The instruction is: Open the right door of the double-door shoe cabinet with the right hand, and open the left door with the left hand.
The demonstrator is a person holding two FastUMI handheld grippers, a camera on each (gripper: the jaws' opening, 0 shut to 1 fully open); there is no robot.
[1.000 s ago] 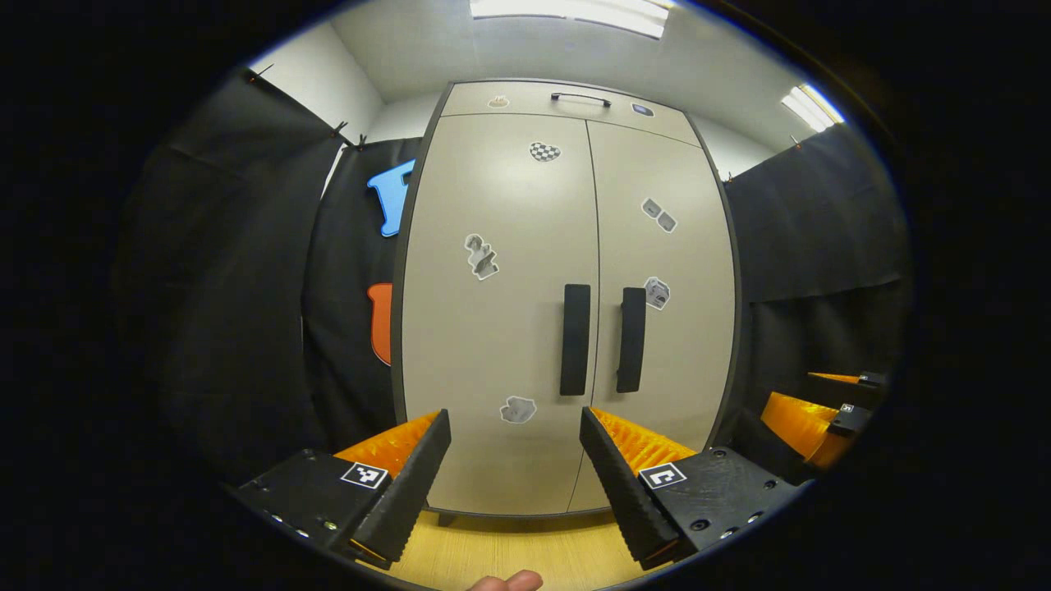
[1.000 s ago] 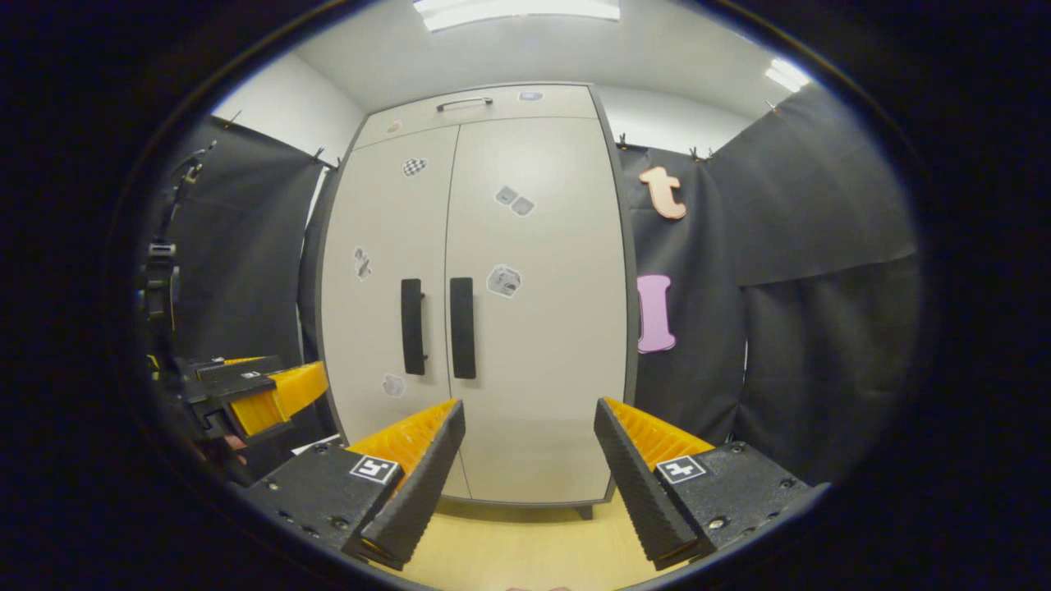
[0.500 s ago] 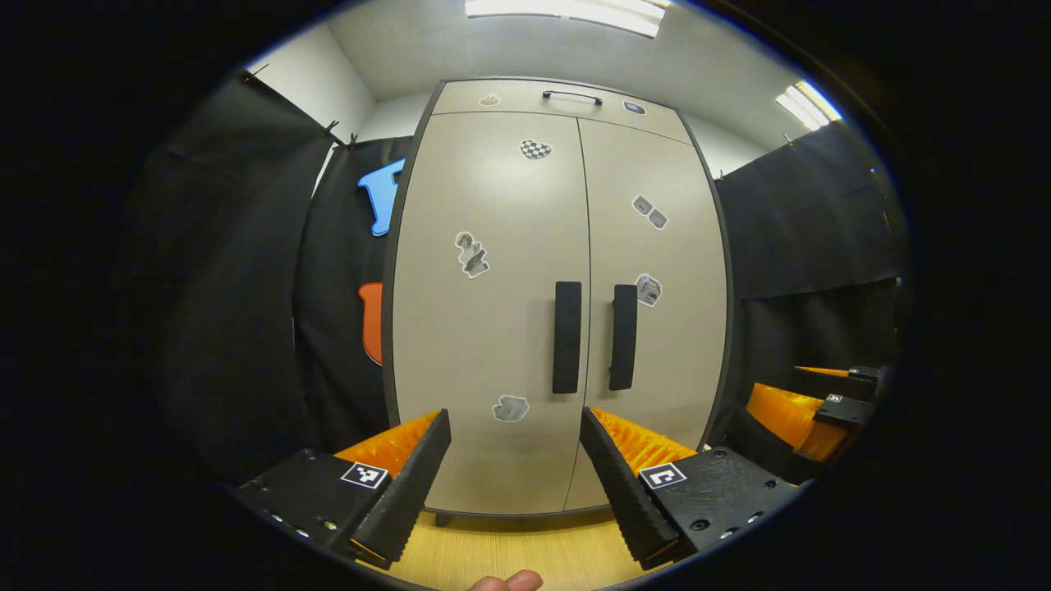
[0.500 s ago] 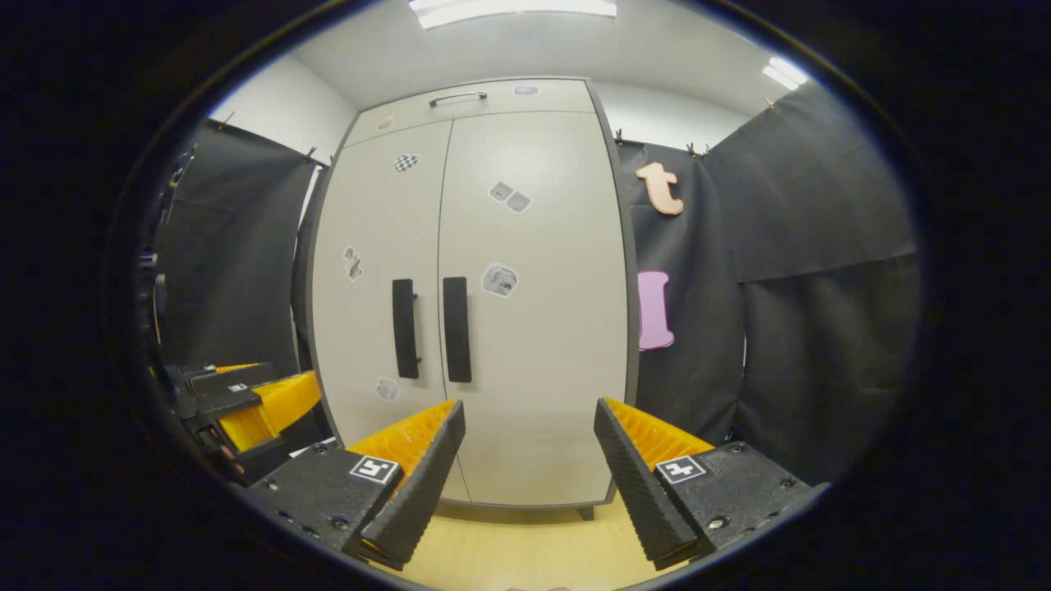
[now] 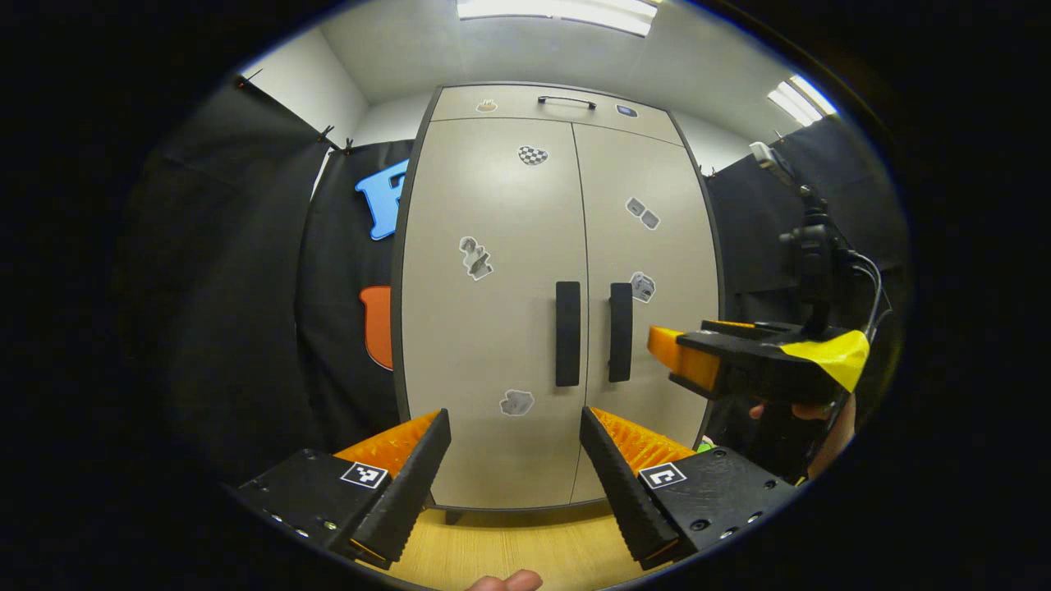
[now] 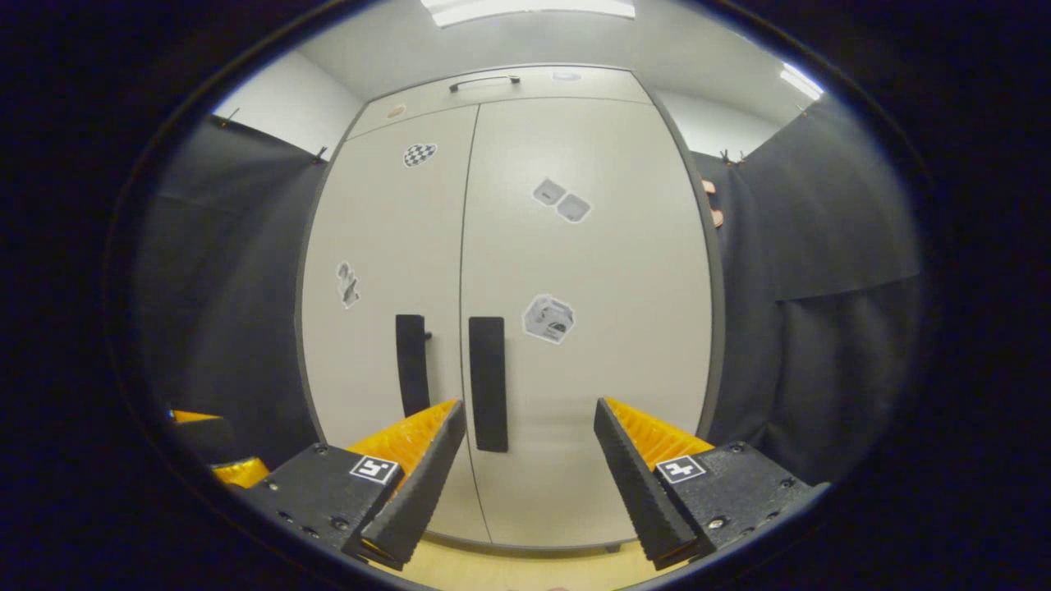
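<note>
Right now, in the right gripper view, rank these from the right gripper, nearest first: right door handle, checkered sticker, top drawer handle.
1. Right door handle, low, just ahead of the open right gripper.
2. Checkered sticker, high on the left door.
3. Top drawer handle, at the cabinet's very top.

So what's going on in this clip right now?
A person holds two orange-and-black grippers facing a beige double-door shoe cabinet whose doors are both shut. The right gripper, jaws open, is raised toward the black vertical handle of the right door without touching it. The left gripper, also open, sits lower and farther back, short of the left door's black handle.
</note>
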